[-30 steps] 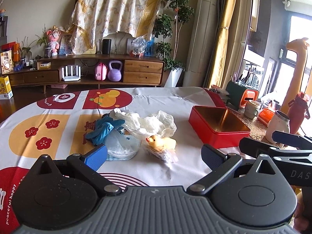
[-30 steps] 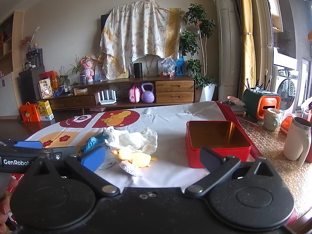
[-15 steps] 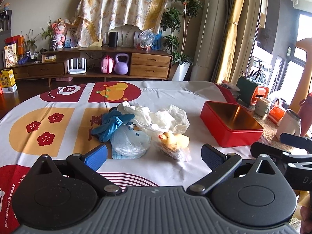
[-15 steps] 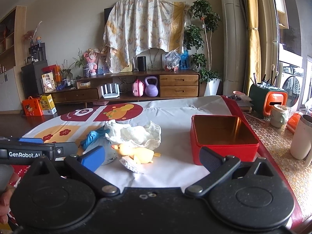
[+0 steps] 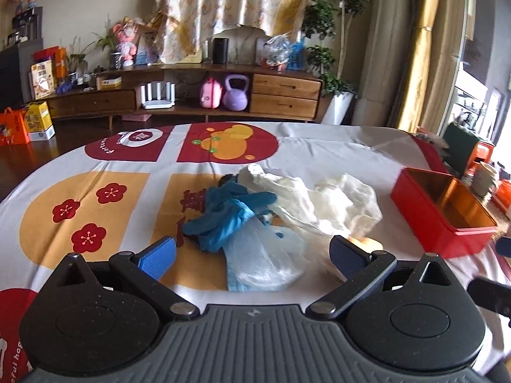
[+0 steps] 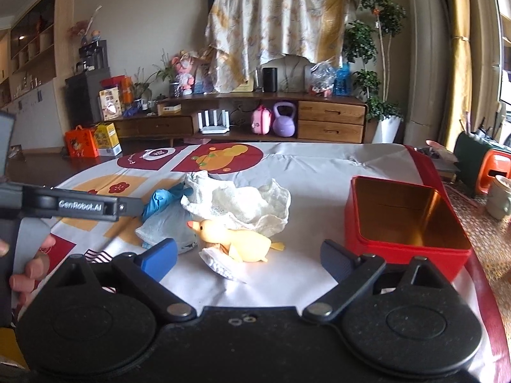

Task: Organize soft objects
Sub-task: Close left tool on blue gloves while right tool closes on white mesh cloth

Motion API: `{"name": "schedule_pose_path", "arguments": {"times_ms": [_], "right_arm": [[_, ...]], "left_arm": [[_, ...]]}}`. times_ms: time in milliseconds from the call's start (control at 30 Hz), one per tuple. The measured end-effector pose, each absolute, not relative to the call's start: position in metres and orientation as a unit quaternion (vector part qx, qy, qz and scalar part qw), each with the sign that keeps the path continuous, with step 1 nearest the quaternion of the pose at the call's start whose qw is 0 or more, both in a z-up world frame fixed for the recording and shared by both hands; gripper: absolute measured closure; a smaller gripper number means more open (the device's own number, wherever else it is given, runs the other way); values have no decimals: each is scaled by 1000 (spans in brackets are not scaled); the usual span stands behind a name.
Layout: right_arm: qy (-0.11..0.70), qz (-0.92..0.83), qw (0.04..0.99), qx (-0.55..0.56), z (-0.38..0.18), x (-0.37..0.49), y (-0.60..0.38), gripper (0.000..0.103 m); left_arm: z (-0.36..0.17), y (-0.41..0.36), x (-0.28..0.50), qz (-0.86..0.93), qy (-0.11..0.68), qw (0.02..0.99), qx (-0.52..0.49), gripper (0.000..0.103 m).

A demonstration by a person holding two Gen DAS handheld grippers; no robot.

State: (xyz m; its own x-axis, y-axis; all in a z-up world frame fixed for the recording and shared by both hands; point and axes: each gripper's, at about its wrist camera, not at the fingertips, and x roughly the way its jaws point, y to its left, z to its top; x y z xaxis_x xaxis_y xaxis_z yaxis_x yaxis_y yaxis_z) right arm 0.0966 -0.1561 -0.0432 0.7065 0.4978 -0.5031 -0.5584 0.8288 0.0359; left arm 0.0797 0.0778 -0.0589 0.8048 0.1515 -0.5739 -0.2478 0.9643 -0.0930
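Blue rubber gloves (image 5: pixel 230 217) lie heaped on the printed tablecloth (image 5: pixel 95 172) in the left wrist view, touching a pale plastic bag (image 5: pixel 265 258) nearer and a crumpled white cloth (image 5: pixel 319 198) to the right; the left gripper (image 5: pixel 252 253) hovers wide apart around the bag, gripping nothing. From the right wrist view, a yellow toy duck (image 6: pixel 236 239) lies near the cloth (image 6: pixel 242 204), left of the open red tin (image 6: pixel 405 223); the right gripper (image 6: pixel 247 257) is closing, its pads clear of the duck between them.
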Motion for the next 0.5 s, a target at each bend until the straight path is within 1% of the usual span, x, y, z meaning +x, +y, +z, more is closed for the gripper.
{"name": "schedule_pose_path", "arguments": {"times_ms": [167,433,500], "right_arm": [[263,297,915,-78,-45,127,-145,13],[274,324,900,-99,-49,181,-119,15],[280,330,896,-103,-52,196,-110,17]], "left_arm": [[-66,99,107,133,297,941,-92,1],[-87,118,151,157,312,935,-65,1],[-94,120,162,159,323,931,-58,4]]}}
